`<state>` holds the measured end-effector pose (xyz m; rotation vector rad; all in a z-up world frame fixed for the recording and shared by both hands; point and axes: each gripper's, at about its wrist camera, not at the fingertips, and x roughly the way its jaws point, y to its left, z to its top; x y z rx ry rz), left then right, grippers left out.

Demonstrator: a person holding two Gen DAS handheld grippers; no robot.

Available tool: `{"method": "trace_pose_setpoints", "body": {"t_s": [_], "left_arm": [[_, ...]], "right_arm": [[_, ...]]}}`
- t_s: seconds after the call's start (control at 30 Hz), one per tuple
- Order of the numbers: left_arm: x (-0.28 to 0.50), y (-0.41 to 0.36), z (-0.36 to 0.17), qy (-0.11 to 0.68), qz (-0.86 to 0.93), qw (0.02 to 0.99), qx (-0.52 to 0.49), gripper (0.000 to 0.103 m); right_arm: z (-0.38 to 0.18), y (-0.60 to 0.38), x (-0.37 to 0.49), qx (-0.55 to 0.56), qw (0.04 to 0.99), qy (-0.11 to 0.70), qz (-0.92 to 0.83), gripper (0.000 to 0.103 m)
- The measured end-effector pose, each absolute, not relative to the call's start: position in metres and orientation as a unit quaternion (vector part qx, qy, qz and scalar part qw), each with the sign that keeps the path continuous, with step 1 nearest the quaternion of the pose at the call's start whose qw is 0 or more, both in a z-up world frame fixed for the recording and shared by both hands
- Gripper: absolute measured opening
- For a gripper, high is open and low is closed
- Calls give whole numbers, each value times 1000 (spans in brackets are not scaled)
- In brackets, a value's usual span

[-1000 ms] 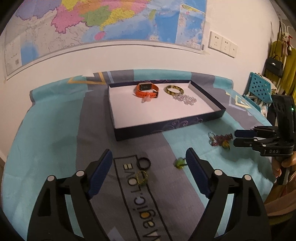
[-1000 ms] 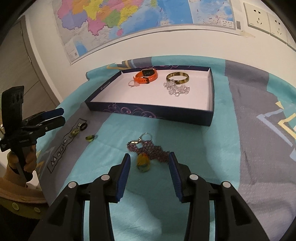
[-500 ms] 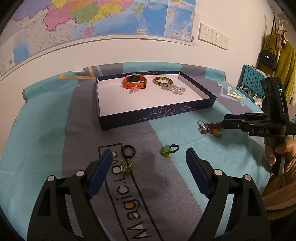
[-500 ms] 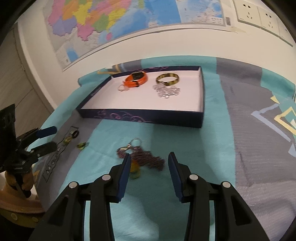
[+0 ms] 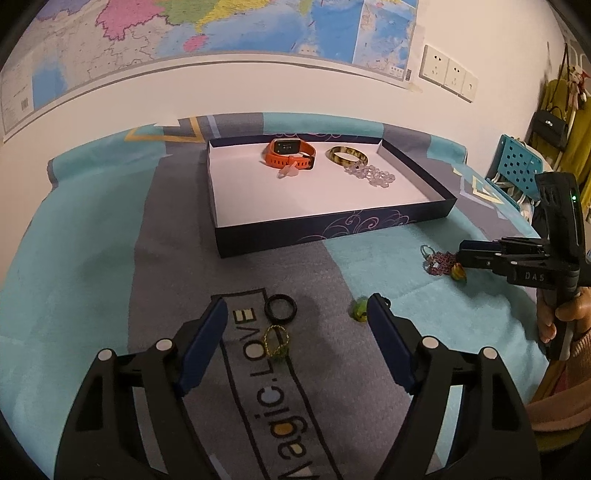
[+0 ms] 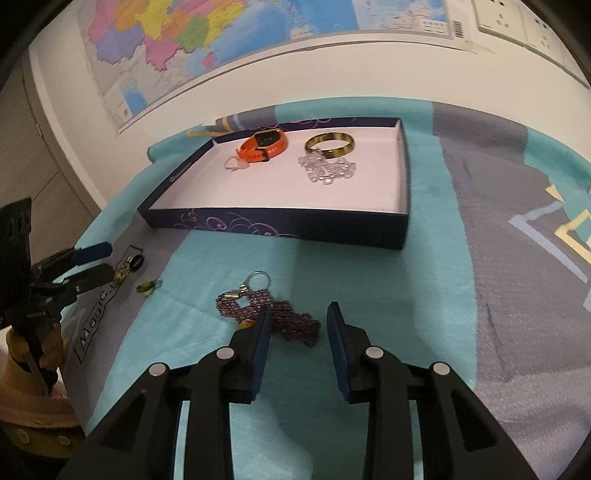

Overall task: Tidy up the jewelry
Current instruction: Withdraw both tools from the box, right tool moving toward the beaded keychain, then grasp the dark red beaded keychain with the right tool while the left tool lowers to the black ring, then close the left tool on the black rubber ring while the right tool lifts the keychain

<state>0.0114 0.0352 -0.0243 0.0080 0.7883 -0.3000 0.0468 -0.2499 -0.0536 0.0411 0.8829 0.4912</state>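
My left gripper (image 5: pixel 295 314) hovers over the grey cloth with its jaws closing. A black ring (image 5: pixel 280 309) and a gold-green ring (image 5: pixel 275 341) lie between them, untouched. A green ring (image 5: pixel 359 310) sits by the right fingertip. My right gripper (image 6: pixel 299 321) is closing over a purple beaded keychain (image 6: pixel 273 317). Its left finger overlaps the beads, but the pads do not press them. The dark blue tray (image 6: pixel 277 225) holds an orange watch (image 6: pixel 264 147), a gold bangle (image 6: pixel 330 144) and a crystal bracelet (image 6: pixel 327 170).
A teal and grey cloth (image 5: pixel 92 258) printed "Magic.LOVE" covers the table against a white wall with a map (image 5: pixel 221 29). A blue perforated chair (image 5: pixel 517 166) stands at the right. Hands (image 5: pixel 561 317) hold both gripper handles.
The right jaws have narrowed over the purple keychain, and its yellow bead is now mostly hidden behind the left finger. The left jaws have drawn in slightly, so the green ring now sits by the right fingertip.
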Motion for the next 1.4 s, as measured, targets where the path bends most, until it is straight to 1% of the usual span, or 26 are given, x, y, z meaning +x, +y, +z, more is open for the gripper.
{"method": "trace_pose_setpoints", "body": {"t_s": [0.23,0.3,0.37,0.4,0.57,0.67,0.77,0.8,0.83,0.9,1.4], "left_arm": [[22,32,-31,400,-141,905,13,67],[25,31,-33,403,-140,904,15,63],[27,31,-35,407,-141,902,16,60],[28,31,-36,410,-140,901,16,59],[36,31,-41,427,-138,894,14,49],[36,28,-42,429,-132,893,29,47],[35,26,-43,429,-127,893,41,40],[35,26,-43,429,-127,893,44,32],[35,26,-42,428,-126,894,46,27],[35,26,-42,428,-124,894,46,23],[31,23,-33,413,-133,900,44,23]], "right_arm": [[-53,-240,47,-18,876,421,234,29],[-53,-238,46,-30,877,420,233,25],[-52,-237,45,-32,876,419,238,12],[-52,-237,46,-32,875,419,240,10],[-49,-239,45,-20,879,412,240,7],[-45,-242,45,-4,880,407,245,7],[-38,-244,46,7,882,399,251,7],[-36,-244,46,10,883,396,252,7],[-34,-244,46,12,883,393,255,7],[-30,-243,46,14,884,388,258,7],[-4,-243,49,28,895,355,269,6]]}}
